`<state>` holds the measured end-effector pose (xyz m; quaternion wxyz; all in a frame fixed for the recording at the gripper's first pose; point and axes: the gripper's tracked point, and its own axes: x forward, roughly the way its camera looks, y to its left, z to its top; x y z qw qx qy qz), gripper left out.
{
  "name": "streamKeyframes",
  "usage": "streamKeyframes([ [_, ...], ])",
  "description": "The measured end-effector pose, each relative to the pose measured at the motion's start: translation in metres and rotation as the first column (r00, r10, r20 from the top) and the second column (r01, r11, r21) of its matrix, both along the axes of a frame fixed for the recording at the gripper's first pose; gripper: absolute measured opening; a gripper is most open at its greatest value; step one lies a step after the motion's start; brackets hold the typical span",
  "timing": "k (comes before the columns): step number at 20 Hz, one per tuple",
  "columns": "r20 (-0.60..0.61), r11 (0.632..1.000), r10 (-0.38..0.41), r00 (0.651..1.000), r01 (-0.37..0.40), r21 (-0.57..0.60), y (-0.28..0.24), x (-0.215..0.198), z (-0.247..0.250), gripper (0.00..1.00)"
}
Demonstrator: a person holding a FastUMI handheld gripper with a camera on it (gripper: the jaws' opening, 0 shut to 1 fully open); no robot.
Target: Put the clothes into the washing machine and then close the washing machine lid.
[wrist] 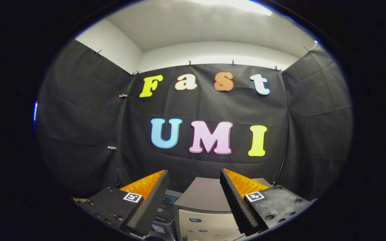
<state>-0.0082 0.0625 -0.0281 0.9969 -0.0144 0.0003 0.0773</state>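
The gripper (pixel 194 201) points level at the booth's black cloth wall (pixel 206 107), and its two fingers (pixel 152 197) stand wide apart with nothing between them. Between and just beyond the fingers stands the grey box-shaped washing machine (pixel 203 207), with its flat grey lid (pixel 203 192) lying on top; the lid seems to be down, but the view is low and I cannot be sure. Its pale front panel (pixel 206 224) carries some small marks.

I do not see clothes here, so I judge them only from the task: cloth is light, soft and limp, it hangs and folds, and it is best pinched at a thick bunched fold so that it does not slip out. The lid is stiff and probably light; its front edge is the place to push or lift.

Beside the machine, behind the left finger, there is a dark object (pixel 166 207) which I cannot identify. Above the cloth are a white wall and a white ceiling (pixel 196 26) with a bright lamp.
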Motion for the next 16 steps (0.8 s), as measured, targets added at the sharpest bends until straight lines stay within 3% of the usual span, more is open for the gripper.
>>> streamKeyframes([
  [16, -0.011, 1.0, -0.028, 1.0, 0.028, 0.0, -0.01, 0.004, -0.005, 0.98],
])
